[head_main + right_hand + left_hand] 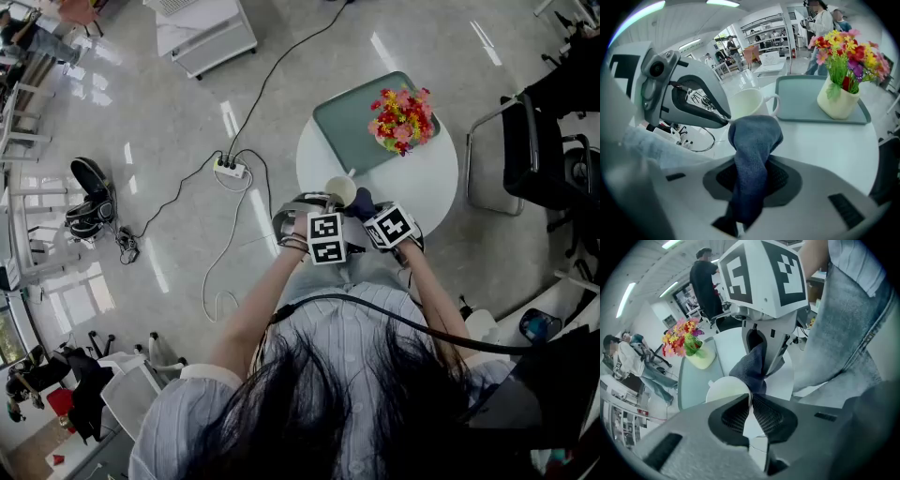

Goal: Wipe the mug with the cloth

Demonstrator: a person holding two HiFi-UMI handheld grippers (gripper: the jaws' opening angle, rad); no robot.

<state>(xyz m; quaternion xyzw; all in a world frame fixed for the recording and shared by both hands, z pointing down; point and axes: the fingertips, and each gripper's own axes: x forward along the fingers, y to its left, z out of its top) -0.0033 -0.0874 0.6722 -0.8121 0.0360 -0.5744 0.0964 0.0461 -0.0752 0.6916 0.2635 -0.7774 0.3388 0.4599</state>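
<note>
A white mug point(339, 189) stands near the front edge of the round white table point(427, 183). My left gripper point(328, 202) is shut on the mug's rim; in the left gripper view its jaws point(751, 401) pinch the thin white wall of the mug point(723, 389). My right gripper point(368, 209) is shut on a dark blue cloth point(361, 201). In the right gripper view the cloth point(754, 136) bunches out of the jaws point(752, 169) and presses against the side of the mug point(747, 104), whose handle points right. The cloth point(751, 366) hides part of the mug.
A green tray point(349, 124) lies on the far side of the table, and a pale vase of bright flowers point(403, 120) stands on it. A black chair point(525, 150) is to the right. A power strip and cables point(230, 169) lie on the floor at left.
</note>
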